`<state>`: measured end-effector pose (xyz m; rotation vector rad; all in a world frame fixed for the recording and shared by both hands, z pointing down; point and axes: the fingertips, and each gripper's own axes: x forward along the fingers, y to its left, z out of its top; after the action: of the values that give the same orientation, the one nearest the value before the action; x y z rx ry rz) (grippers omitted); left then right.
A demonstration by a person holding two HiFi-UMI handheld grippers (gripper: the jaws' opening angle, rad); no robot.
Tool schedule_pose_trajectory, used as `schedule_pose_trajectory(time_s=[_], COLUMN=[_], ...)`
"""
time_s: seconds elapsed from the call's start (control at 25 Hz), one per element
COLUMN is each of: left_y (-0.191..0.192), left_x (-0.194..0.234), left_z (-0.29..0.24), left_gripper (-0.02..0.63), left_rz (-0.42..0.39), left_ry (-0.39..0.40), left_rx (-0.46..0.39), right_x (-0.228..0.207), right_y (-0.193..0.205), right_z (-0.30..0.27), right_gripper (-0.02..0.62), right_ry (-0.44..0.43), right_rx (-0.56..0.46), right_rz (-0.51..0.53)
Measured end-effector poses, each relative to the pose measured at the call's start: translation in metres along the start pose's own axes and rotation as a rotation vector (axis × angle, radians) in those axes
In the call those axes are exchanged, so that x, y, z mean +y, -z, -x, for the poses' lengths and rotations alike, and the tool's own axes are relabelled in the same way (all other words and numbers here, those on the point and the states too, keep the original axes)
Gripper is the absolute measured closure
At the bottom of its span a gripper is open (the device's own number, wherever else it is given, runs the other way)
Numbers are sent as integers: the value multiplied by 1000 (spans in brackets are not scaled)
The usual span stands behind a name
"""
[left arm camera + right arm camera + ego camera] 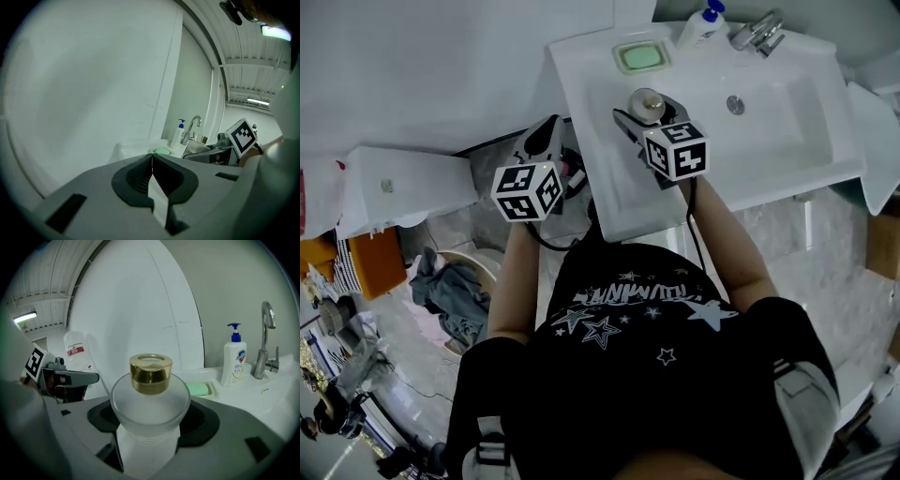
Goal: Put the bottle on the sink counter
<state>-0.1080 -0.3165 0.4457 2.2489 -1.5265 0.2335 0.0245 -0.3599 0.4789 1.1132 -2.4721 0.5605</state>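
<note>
**Right gripper view: frosted bottle clamped in your right tool**

Your right tool (150, 437) is clenched on a squat, round bottle (150, 408) of frosted, milky-white glass. Its two dark jaws press the bottle's sides below the wide shoulder. That shoulder domes up to a short, shiny gold cap (150, 373) with a flat top. The bottle stands upright in the grip, and no label shows on the side facing the camera.

In the head view, you hold the bottle (648, 101) over the left ledge of the white ceramic sink surface (609, 187). It is left of the basin (778, 122) and just on your side of the white dish holding a green soap bar (639, 56). You cannot tell from any view whether its base touches the surface.

A white soap dispenser with a blue pump head (701, 26) and a chrome tap (759, 33) stand at the back edge, well apart from the bottle.

Your left tool (546, 131) hangs just off the surface's left edge. In the left gripper view, the left tool (152, 161) has its jaws pressed together with nothing between them.
</note>
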Motion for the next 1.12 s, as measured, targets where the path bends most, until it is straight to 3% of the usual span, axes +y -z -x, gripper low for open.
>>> schedule_pose_trajectory(time_s=[0.72,1.12], left_y=[-10,-7], left_x=[80,97], left_z=[-65,-81], left_gripper=[598,598], left_rz=[31,55], left_ry=[24,44], left_rx=[36,55], right_x=[-23,-31], right_y=[-26,-24], right_z=[-126,-166], right_gripper=[273,273], right_ry=[143,209], right_rx=[39,62], right_rz=[93,93])
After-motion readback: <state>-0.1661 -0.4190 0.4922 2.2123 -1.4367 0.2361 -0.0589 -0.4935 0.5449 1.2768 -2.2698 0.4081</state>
